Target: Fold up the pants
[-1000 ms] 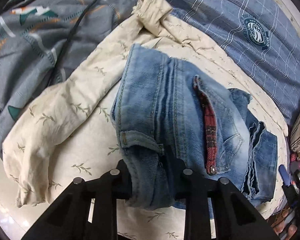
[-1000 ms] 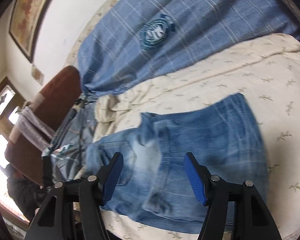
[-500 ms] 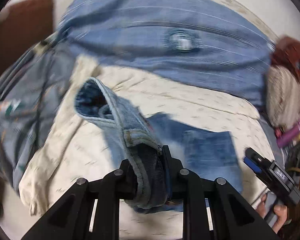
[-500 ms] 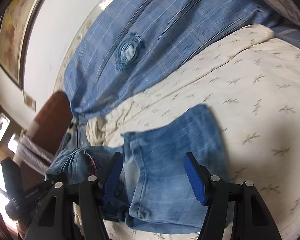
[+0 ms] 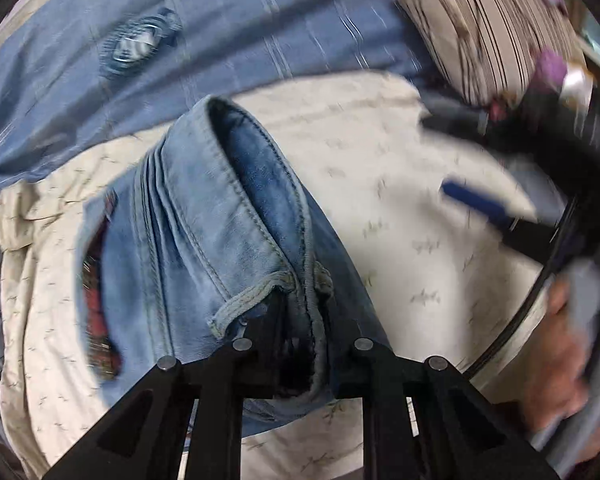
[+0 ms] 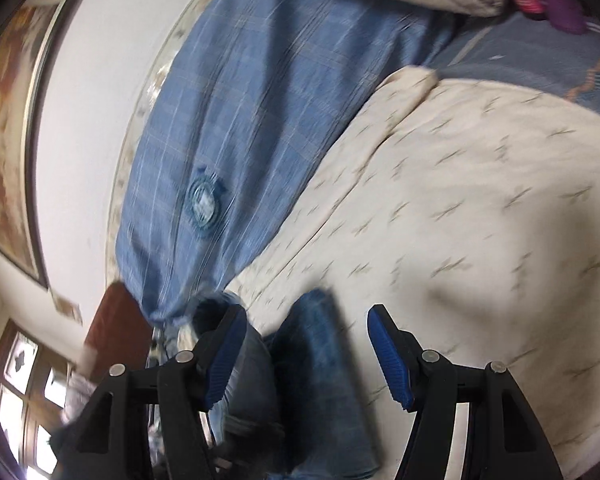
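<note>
Mid-fold: my left gripper (image 5: pixel 300 340) is clamped on the jeans (image 5: pixel 220 220), carrying them over the cream sheet (image 5: pixel 380 200). Right gripper (image 6: pixel 304 352) hangs open, empty. Next: lay the fold flat and let go.

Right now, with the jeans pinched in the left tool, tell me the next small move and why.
Probably carry the left tool, shut on the faded blue denim jeans, across and lay that lifted fold flat on the cream leaf-print sheet. The open right tool grips nothing and could pin the lower layer.
</note>
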Action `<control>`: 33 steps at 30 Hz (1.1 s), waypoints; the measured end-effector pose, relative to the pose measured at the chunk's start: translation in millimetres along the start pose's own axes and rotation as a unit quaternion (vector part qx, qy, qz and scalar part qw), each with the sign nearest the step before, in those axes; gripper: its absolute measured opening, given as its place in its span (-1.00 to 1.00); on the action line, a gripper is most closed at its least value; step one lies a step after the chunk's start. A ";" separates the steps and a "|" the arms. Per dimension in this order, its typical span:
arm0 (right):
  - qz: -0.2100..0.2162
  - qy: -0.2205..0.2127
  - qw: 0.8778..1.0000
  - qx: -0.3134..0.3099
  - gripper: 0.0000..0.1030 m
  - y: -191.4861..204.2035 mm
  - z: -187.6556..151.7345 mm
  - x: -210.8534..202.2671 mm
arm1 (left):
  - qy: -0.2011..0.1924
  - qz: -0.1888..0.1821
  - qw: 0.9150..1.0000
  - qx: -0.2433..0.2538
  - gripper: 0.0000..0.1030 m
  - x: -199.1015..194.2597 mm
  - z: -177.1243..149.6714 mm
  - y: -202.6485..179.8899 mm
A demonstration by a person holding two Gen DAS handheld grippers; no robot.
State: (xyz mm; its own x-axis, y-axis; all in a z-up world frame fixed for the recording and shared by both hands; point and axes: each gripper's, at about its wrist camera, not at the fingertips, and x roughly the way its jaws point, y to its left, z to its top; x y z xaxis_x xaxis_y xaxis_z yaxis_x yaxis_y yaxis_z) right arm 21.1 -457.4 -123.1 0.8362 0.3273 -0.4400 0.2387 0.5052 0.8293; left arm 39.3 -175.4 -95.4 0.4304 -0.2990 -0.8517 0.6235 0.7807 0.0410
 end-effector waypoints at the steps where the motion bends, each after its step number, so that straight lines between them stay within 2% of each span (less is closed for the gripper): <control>1: -0.007 -0.006 1.000 0.005 0.28 -4.8 3.2 -3.3 | 0.003 0.000 1.000 0.007 -0.62 3.5 -4.2 -3.6; 4: -0.014 -0.010 1.000 0.008 0.28 -11.0 9.3 -7.8 | -0.005 -0.028 0.999 0.032 -0.40 -3.4 -12.1 -8.6; 6: -0.004 -0.006 1.000 0.006 0.28 -9.7 10.0 -6.8 | -0.019 -0.059 0.997 0.037 -0.10 -21.7 -15.3 -5.7; 8: 0.014 0.002 1.000 -0.001 0.28 -4.3 7.1 -4.4 | -0.043 -0.070 0.996 0.037 0.09 -44.8 -21.0 3.2; 11: 0.028 0.009 0.999 -0.030 0.28 11.1 -2.8 1.4 | -0.080 -0.066 0.994 0.039 0.11 -74.3 -32.1 23.6; 14: 0.048 0.006 0.996 -0.080 0.28 34.2 -15.9 2.1 | -0.107 -0.030 0.994 0.011 0.12 -91.3 -38.7 60.2; 17: 0.079 -0.007 0.986 -0.144 0.28 62.4 -32.6 -0.3 | -0.112 0.007 0.993 -0.045 0.12 -88.4 -39.7 103.7; 20: 0.113 0.013 0.976 -0.184 0.28 84.1 -51.0 10.5 | -0.121 0.045 0.986 -0.110 0.12 -79.6 -37.1 142.3; 22: 0.131 0.028 0.972 -0.194 0.28 94.1 -60.4 20.9 | -0.124 0.077 0.980 -0.132 0.12 -67.3 -33.5 161.0; 25: 0.157 0.045 0.967 -0.194 0.28 107.6 -68.1 42.2 | -0.125 0.110 0.976 -0.139 0.12 -48.3 -25.1 166.5; 29: 0.163 0.066 0.968 -0.179 0.28 114.1 -69.5 70.7 | -0.127 0.098 0.976 -0.145 0.12 -25.1 -14.7 168.5; 33: 0.132 0.081 0.978 -0.141 0.30 106.7 -63.8 103.4 | -0.116 0.081 0.978 -0.155 0.12 -6.0 -9.0 174.8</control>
State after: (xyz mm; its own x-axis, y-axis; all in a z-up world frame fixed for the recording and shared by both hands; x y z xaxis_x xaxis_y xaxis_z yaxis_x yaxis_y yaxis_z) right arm 101.6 -318.7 -102.0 0.7552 0.5869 -0.2918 -0.1389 0.5784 0.8039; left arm 139.8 -32.2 -87.9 0.6657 -0.2457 -0.7046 0.3224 0.9463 -0.0254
